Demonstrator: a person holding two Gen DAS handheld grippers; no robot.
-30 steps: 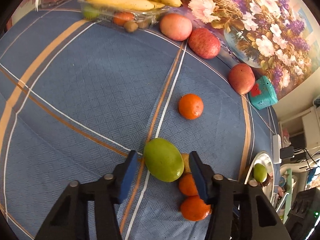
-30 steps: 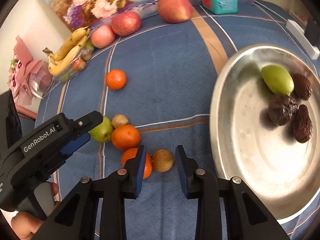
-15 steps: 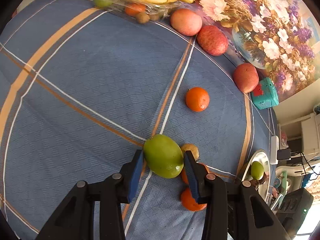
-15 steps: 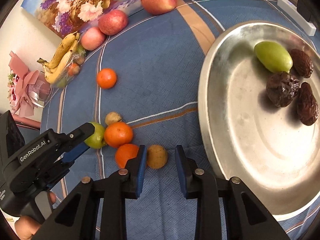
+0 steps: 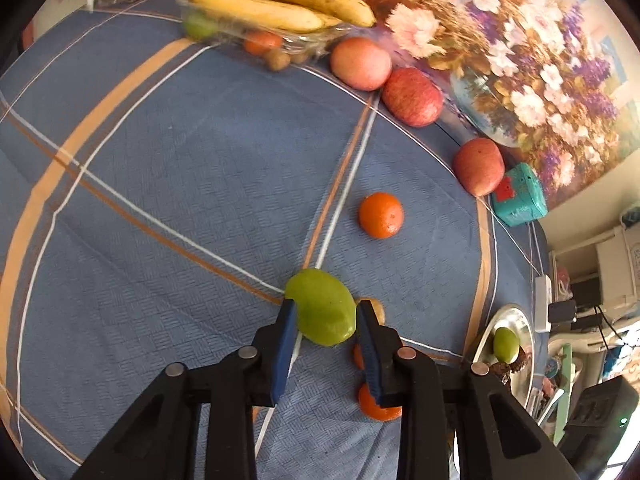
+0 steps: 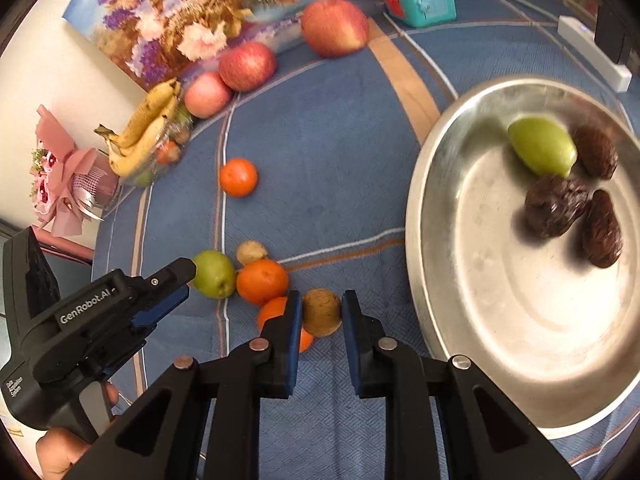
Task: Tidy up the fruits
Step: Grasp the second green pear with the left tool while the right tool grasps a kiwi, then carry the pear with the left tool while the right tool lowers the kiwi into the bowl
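Both grippers clamp fruit at once on a blue plaid tablecloth [image 5: 168, 184]. The left gripper [image 5: 326, 320] has its blue pads pressed to the flanks of a green mango [image 5: 322, 312], which sits low in the left wrist view with its long axis running from about ten o'clock to four o'clock, the narrower end toward ten o'clock; the jaws grip across the short width, likely the surer hold. The right gripper [image 6: 318, 312] is closed on a small brown kiwi-like fruit [image 6: 321, 312], roundish, with no clear long axis. Just beside the kiwi at nine o'clock lie two oranges [image 6: 262, 282]. At two o'clock in the right wrist view stands a metal tray [image 6: 480, 360] already bearing a green mango and three dark wrinkled fruits, probably the destination. Farther out, a lone orange [image 5: 381, 215], three apples [image 5: 412, 96] and bananas [image 5: 276, 4] line the far edge.
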